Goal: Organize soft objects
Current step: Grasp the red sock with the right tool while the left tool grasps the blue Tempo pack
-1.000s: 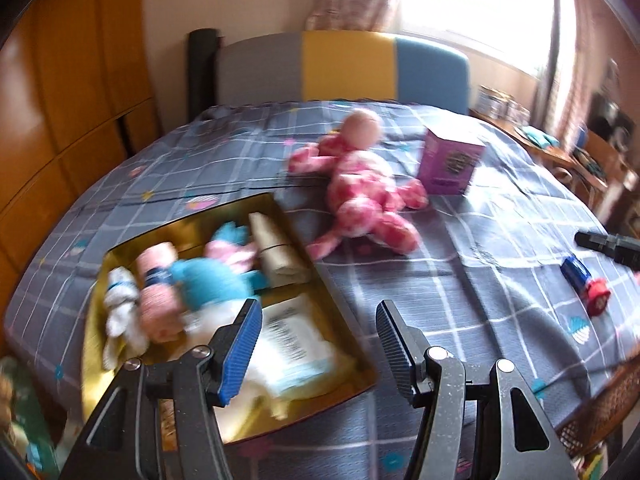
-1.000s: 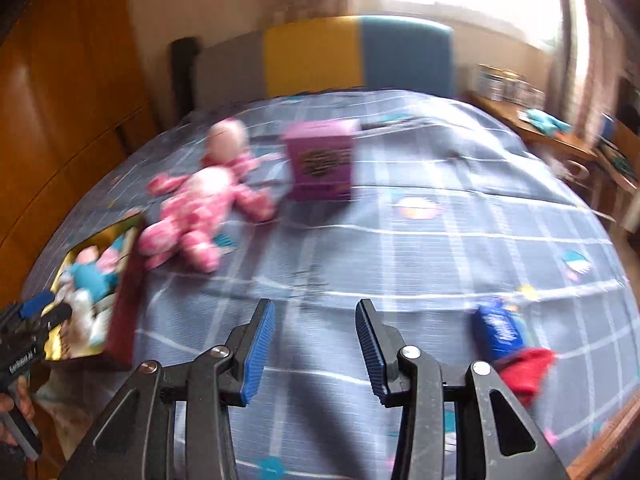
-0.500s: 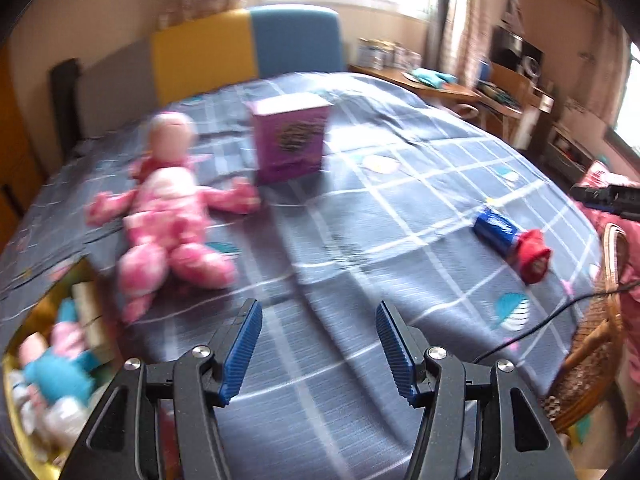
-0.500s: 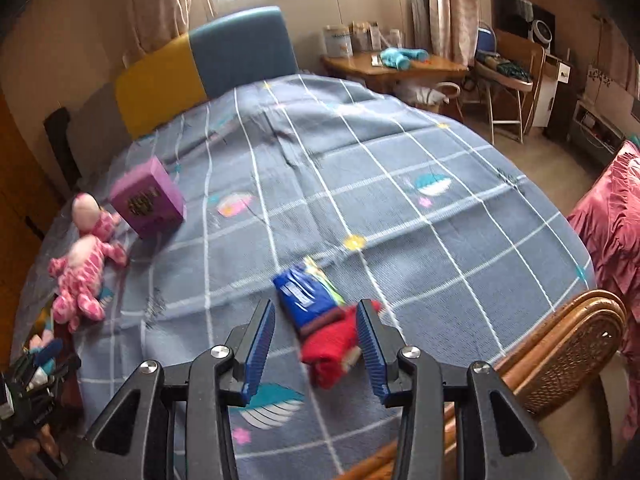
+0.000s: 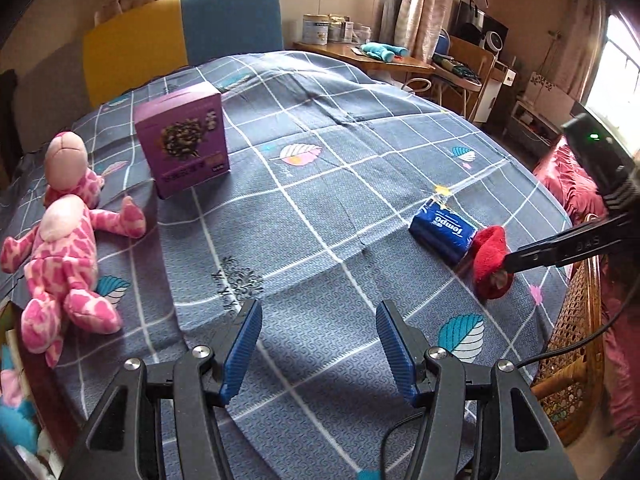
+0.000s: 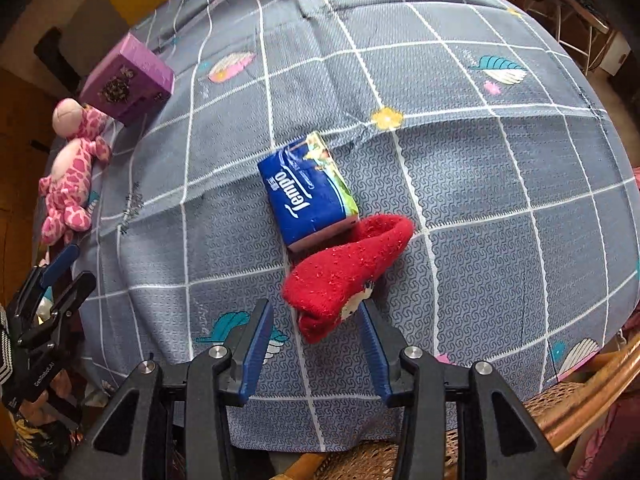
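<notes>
A red sock [image 6: 344,272] lies on the grey checked bedspread beside a blue Tempo tissue pack [image 6: 306,190]. My right gripper [image 6: 318,344] is open, its blue pads on either side of the sock's near end, just above it. In the left wrist view the right gripper's finger reaches the sock [image 5: 490,260] next to the tissue pack [image 5: 442,228]. My left gripper [image 5: 320,352] is open and empty over the bedspread. A pink spotted plush toy [image 5: 68,248] lies at the left; it also shows in the right wrist view [image 6: 72,168].
A purple box [image 5: 184,142] stands behind the plush toy. A tray with soft toys [image 5: 12,412] is at the far left edge. A wicker chair [image 5: 572,340] stands at the bed's right edge. A desk [image 5: 380,60] is behind the bed.
Both grippers swung right, away from the tray. The right gripper moved down to the red sock, which now sits between its open fingers. The left gripper stays open.
</notes>
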Demonstrator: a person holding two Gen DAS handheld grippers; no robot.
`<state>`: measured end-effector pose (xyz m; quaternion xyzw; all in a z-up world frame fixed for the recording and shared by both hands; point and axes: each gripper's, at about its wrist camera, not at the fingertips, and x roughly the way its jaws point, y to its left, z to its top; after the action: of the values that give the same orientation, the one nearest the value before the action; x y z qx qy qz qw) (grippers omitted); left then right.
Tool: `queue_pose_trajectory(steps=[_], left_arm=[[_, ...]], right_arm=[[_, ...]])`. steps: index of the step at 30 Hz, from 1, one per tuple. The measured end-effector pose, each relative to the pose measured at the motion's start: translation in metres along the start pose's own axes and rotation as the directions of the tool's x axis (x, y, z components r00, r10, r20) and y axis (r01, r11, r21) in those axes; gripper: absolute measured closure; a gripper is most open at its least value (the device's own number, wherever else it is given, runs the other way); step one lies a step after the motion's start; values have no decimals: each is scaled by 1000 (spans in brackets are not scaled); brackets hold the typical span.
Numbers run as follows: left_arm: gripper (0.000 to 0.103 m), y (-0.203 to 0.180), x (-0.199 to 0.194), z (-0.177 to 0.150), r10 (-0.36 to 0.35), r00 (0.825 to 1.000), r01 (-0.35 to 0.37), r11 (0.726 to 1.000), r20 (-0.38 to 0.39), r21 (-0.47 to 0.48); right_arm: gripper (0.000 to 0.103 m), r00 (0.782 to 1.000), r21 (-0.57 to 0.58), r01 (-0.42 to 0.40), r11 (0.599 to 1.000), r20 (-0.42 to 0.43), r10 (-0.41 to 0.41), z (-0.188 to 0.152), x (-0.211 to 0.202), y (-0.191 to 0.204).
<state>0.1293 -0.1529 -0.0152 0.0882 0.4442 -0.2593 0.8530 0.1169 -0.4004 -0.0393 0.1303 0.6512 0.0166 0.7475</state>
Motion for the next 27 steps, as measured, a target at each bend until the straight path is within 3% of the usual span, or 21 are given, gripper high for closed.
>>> queue_pose_trajectory(steps=[4,8,9,10,12,15,18,23,27], left_arm=[[43,-1,9,2,-14,1000,14,1000,-15,1],[43,-1,17,5,-31,999,31,1000,-31,4],[43,-2,19,6,-34,999,34,999,-33,5],[43,-2,20,8,-38,999,38,999,-35,4],[43,-2,25,12,-55,998,55,998,-44,-1],[43,-5,34,21,-76,995,75,997,-63,-12],[43,-15,46,33,-122,988,119,992,-91,-38],[43,-52,74,54,-235,958,222,971,-165,-93],[31,-82,102,70,-274,935,240,957,-226,-165]], right_arm=[[57,997,20,20,1000,-77,-18,16,19,-3],[56,995,4,13,1000,-98,-12,23,32,3],[58,995,-2,15,1000,-98,-15,23,34,4],[70,996,-11,19,1000,-92,-20,21,35,6],[77,998,-36,27,999,-51,-29,15,26,10],[78,998,-72,59,996,37,-56,2,-1,12],[77,976,-105,158,982,165,-140,-14,-34,12],[77,936,-92,205,974,310,-167,-33,-67,4],[77,926,-94,190,977,347,-147,-31,-71,-5]])
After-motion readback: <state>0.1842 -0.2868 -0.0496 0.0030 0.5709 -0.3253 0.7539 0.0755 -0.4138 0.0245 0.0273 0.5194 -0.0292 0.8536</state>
